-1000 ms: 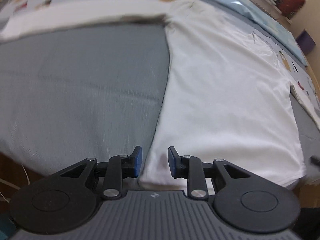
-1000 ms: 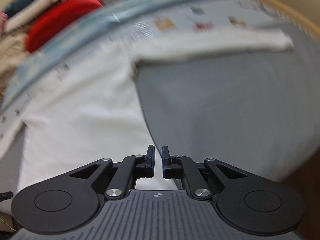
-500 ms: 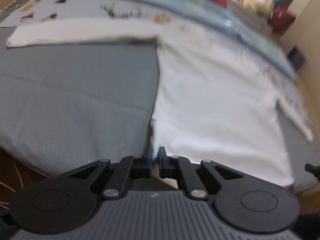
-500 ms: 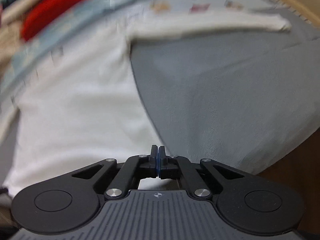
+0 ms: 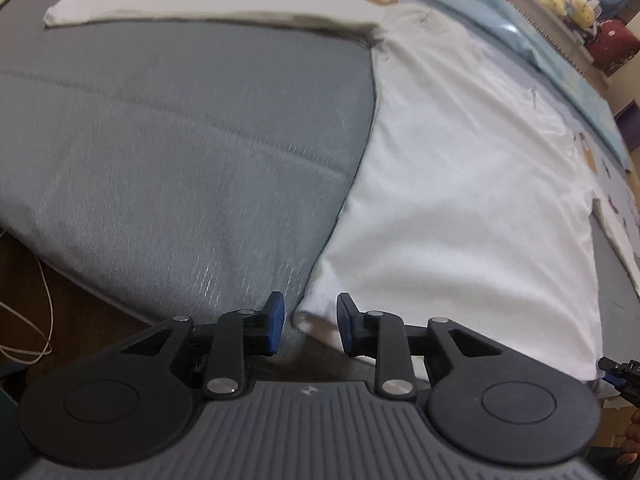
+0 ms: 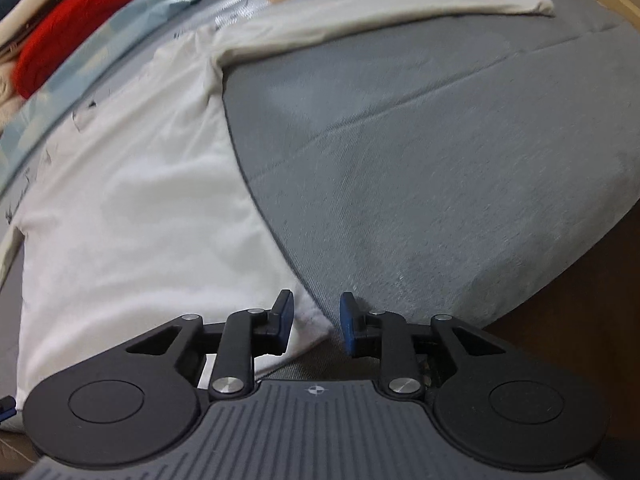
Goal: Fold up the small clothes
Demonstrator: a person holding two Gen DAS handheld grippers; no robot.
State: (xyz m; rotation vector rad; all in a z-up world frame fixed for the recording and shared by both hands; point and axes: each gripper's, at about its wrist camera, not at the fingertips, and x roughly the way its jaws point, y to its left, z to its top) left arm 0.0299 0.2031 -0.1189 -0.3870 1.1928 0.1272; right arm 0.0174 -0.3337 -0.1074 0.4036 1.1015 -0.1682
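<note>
White long-sleeved shirt [image 5: 460, 184] lies spread flat on the grey mattress [image 5: 180, 168], one sleeve stretched out sideways along the mattress's far part. Left gripper [image 5: 310, 326]: jaws have just been opening, now parted a little, the shirt's near hem corner lying between and below the blue fingertips [image 5: 275, 320], not pinched. Right gripper [image 6: 316, 326]: jaws likewise just opening, slightly apart, the shirt's other hem corner [image 6: 312, 328] under the gap, pads clear of the cloth.

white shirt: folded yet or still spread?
Spread. The white shirt lies flat on the grey cover, one long sleeve stretched straight out sideways, no part doubled over.
</note>
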